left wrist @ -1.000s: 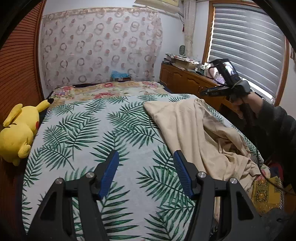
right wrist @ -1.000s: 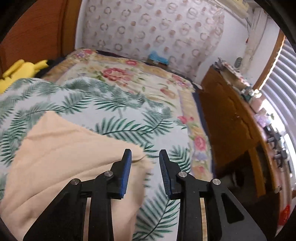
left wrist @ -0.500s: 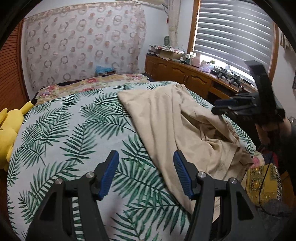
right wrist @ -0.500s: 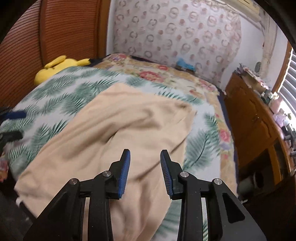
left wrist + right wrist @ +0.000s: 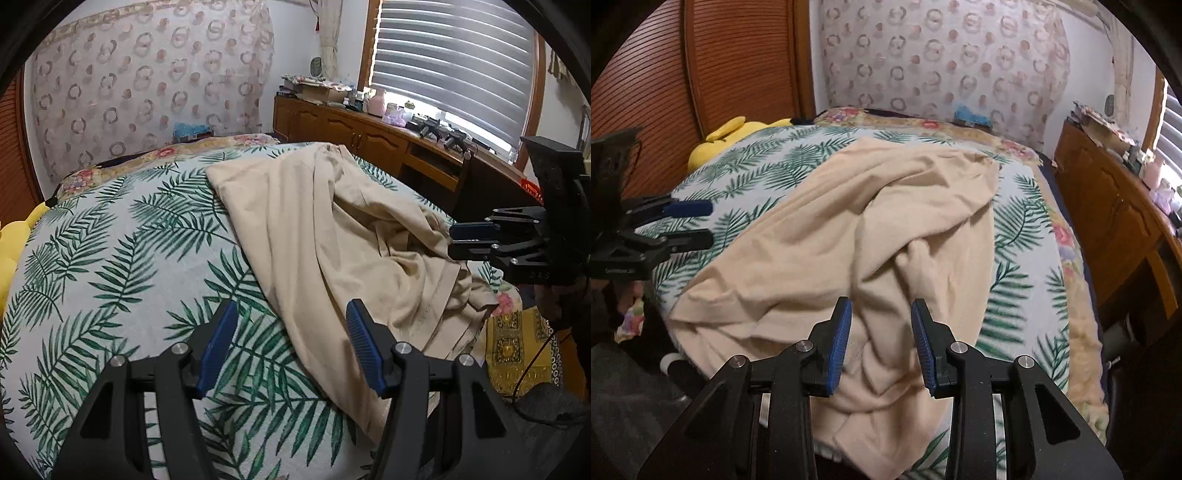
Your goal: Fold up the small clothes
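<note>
Left gripper (image 5: 290,341), left wrist view: jaws stand well apart, holding nothing, poised above the palm-leaf bedspread (image 5: 122,258) just beside the near edge of the beige garment (image 5: 332,236). The garment lies crumpled on the bedspread's window side, its lower end drooping over the bed edge. The right gripper (image 5: 452,240) hovers at the garment's far side.

Right wrist view: right gripper (image 5: 881,341) is partly open and empty, directly over the bunched folds of the garment (image 5: 849,236).

Judgement: thin, soft, light cloth that will sag and slide; best pinched at a hem or corner. Hems, sleeves or legs are buried in folds; garment type cannot be told.
</note>
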Demonstrator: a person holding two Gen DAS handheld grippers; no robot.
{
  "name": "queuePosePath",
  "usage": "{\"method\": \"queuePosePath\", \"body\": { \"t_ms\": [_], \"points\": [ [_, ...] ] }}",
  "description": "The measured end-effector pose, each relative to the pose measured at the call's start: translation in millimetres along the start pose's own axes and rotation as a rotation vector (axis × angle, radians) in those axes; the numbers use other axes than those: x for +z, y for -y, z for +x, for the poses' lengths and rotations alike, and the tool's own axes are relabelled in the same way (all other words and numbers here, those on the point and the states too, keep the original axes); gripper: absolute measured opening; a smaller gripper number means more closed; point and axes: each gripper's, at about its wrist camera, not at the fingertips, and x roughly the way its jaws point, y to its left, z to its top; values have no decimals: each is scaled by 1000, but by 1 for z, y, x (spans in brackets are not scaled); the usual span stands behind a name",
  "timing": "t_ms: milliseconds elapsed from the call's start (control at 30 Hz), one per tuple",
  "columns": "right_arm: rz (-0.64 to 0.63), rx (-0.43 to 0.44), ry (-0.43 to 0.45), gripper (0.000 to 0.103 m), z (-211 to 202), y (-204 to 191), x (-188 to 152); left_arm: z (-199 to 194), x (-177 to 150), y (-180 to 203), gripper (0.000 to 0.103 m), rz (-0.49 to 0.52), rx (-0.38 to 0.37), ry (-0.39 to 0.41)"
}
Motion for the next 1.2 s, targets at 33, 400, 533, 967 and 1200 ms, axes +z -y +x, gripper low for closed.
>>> {"method": "queuePosePath", "body": {
  "t_ms": [33,400,533,967,1200],
  "points": [
    [-1,2,-2,33,0,-1,-2,1,-1,1,60,0,-1,-4],
    [7,-54,-55,33,26,7,-11,4,-4,6,60,2,-7,-14],
    [-23,-73,-65,20,27,4,-16,6,-5,6,60,-1,-12,-20],
    [-14,-51,8,0,-23,12,-16,5,-5,8,60,1,-19,-19],
    [49,-37,38,0,-56,27,-17,-2,-2,8,60,4,-18,-8]
  ]
}}
